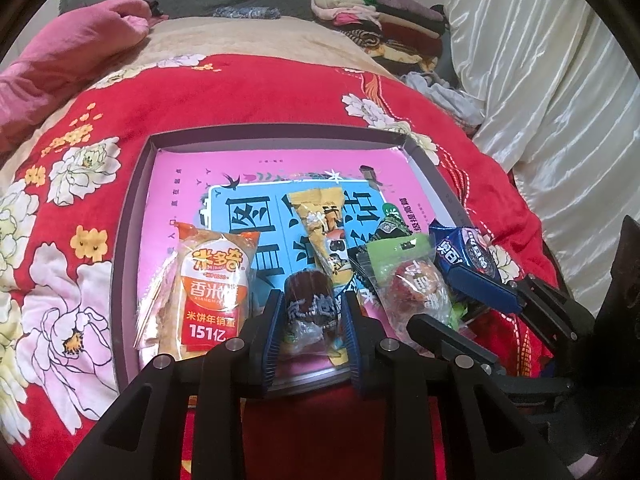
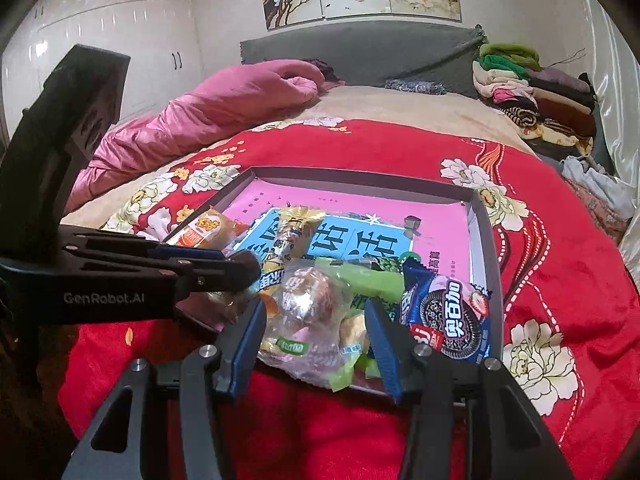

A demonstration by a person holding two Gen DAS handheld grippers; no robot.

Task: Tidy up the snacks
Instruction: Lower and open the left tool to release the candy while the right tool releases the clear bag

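A shallow grey-rimmed tray [image 1: 132, 208] with a pink and blue printed floor lies on the red floral blanket. My left gripper [image 1: 310, 300] is shut on a dark brown wrapped snack [image 1: 308, 296] at the tray's near edge. To its left lies an orange rice cracker pack [image 1: 212, 292]; behind it is a yellow packet [image 1: 324, 232]. My right gripper [image 2: 316, 312] straddles a clear bag with a round cake [image 2: 308, 304]; its jaws stand apart around the bag. A blue Oreo pack [image 2: 452, 320] lies just right of it, and a green packet [image 2: 368, 280] behind.
The tray [image 2: 486, 232] sits on a bed with a red floral blanket [image 2: 560, 280]. A pink quilt [image 2: 208, 112] lies at the back left, folded clothes [image 2: 528, 92] at the back right. White curtain [image 1: 560, 80] hangs on the right.
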